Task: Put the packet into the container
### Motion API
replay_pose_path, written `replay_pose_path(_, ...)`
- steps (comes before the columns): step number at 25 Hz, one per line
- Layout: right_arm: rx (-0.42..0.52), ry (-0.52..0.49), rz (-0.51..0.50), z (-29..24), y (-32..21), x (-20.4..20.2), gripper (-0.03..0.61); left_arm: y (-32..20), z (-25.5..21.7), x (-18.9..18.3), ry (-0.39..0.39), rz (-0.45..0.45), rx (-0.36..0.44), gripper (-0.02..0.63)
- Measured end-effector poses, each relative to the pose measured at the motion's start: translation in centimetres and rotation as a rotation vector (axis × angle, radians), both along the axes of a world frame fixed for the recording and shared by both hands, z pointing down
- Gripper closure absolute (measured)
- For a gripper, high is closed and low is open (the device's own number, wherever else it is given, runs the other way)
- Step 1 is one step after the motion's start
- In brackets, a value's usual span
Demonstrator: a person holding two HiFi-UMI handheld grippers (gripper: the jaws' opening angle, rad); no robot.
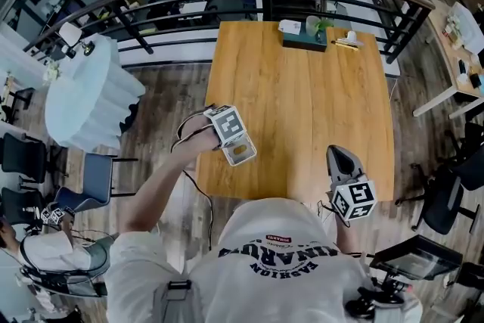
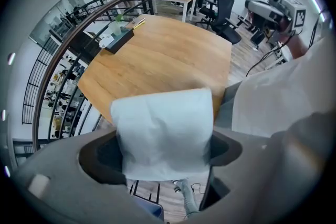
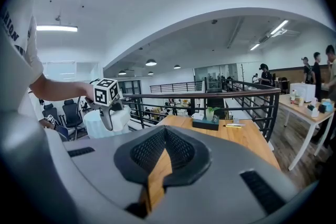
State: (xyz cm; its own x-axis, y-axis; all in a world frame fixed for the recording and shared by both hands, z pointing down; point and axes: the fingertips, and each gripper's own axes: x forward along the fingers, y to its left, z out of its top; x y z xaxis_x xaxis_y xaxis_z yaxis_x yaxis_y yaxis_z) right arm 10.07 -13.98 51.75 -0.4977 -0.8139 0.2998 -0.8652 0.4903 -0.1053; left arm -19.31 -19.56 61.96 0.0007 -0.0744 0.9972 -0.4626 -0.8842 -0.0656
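Left gripper view, jaws gripping packet point(image 2: 163, 134), dark container point(image 2: 119, 40) beyond

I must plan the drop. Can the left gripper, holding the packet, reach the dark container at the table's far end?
Probably yes, with a long stretch: only bare table lies between the left gripper, shut on the packet, and the container.

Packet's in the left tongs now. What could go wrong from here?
1. The packet looks soft and sticks out well past the left tongs, so it may sag or slip in transit.
2. The tongs hang near the table's left edge; a drop could land on the floor.
3. The only likely container, the dark tray at the far edge, already holds a cup, leaving little room.
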Motion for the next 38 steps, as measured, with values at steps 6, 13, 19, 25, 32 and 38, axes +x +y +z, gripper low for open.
replay_pose_path(6, -0.016, 0.000, 0.007, 0.6, 0.3, 0.3, 0.571, 0.8, 3.0, 0.0, -0.006, 0.003, -0.011, 0.176)
replay_pose_path(13, -0.028, 0.001, 0.014, 1.1, 0.4, 0.6, 0.571, 1.7, 7.0, 0.4, -0.026, 0.014, -0.037, 0.176)
replay_pose_path(19, -0.032, 0.005, 0.020, 1.5, 0.5, 1.1, 0.571, 2.2, 10.2, 1.1, -0.020, 0.011, -0.053, 0.176)
replay_pose_path(25, -0.041, 0.006, 0.022, 1.7, 0.4, 1.4, 0.571, 1.8, 12.8, 1.2, -0.017, -0.005, -0.054, 0.176)
replay_pose_path(32, -0.052, 0.008, 0.023, 2.1, 0.9, 1.6, 0.571, 2.3, 16.1, 0.6, -0.014, -0.027, -0.055, 0.176)
replay_pose_path(38, -0.063, 0.013, 0.027, 2.6, 1.1, 1.8, 0.571, 2.4, 18.7, -0.1, -0.028, -0.038, -0.051, 0.176)
